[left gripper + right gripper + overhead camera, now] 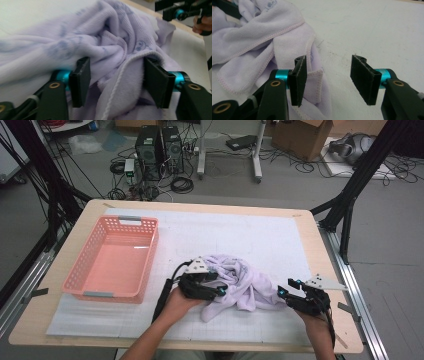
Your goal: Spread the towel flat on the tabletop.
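A crumpled lavender towel (pixel 245 281) lies on the white mat near the table's front, right of centre. My left gripper (pixel 217 284) is pushed into its left side; in the left gripper view its jaws (pixel 117 65) stand open with bunched towel (pixel 100 37) and a stitched hem between them. My right gripper (pixel 290 287) is at the towel's right edge, open. In the right gripper view its left pad (pixel 298 80) sits against a hemmed fold of the towel (pixel 262 37), and bare mat lies between the jaws (pixel 329 63).
An empty pink plastic basket (pixel 152 247) stands on the left half of the white mat (pixel 240 232). The wooden table edge runs close behind my right gripper. Computers, cables and boxes sit on the floor beyond the table.
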Demonstrator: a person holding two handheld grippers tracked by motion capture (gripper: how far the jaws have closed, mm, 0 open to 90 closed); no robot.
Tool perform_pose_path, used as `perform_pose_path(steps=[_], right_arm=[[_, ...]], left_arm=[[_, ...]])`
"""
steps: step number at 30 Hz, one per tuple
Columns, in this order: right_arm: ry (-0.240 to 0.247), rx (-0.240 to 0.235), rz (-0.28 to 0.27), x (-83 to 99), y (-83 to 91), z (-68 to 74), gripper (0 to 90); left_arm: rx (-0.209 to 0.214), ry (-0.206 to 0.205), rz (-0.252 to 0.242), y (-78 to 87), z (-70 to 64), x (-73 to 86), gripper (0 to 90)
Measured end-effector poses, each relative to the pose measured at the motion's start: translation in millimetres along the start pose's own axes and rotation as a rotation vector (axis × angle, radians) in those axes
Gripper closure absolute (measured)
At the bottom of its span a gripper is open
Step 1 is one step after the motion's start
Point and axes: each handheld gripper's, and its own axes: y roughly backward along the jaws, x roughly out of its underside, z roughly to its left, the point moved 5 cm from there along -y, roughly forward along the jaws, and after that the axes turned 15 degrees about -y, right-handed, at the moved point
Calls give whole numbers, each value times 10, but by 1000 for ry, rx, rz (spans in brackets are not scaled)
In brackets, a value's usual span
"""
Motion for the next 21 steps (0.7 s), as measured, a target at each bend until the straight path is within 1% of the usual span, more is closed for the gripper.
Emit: perform_pose_path(steps=[2,3,4,6,7,9,10,11,12,13,14,15,16,17,18,19,20,21], right_arm=[[-12,-3,-2,1,7,-12,450],[-28,-3,-7,-3,11,-20,435],[-40,-8,-15,-11,8,-31,416],[-81,-18,-19,-26,-13,-40,384],[-96,-27,-13,-31,-41,-31,376],[-89,-36,8,-39,-134,3,368],[-74,-37,24,-39,-214,32,364],[-78,-40,38,-34,-265,56,366],[-84,-50,58,-21,-335,84,370],[-98,-63,87,0,-411,110,391],[-103,-82,131,28,-486,125,435],[-94,-84,176,65,-552,141,506],[-73,-78,210,102,-599,158,565],[-44,-64,199,102,-597,165,699],[-50,-72,209,95,-575,162,776],[-62,-68,195,81,-543,144,807],[-67,-57,174,65,-499,113,818],[-83,-49,150,47,-450,75,823]], left_arm=[[6,-1,22,-113,-35,5,340],[3,-3,39,-152,-42,11,332],[-1,-5,46,-182,-49,11,325],[-5,-12,62,-216,-64,13,345],[-1,-25,75,-227,-71,19,386],[7,-47,107,-240,-73,52,526],[2,-42,109,-234,-67,54,586],[6,-47,105,-216,-51,51,648],[6,-37,97,-202,-40,48,697],[8,-37,97,-180,-24,46,735],[2,-32,88,-165,-14,38,758],[-4,-37,88,-145,3,32,779],[-15,-38,89,-129,19,24,790],[-21,-45,96,-104,45,19,793],[-32,-43,95,-82,70,13,794],[-43,-39,93,-58,97,12,796],[-48,-36,97,-40,123,12,798],[-57,-45,107,-21,149,12,799]])
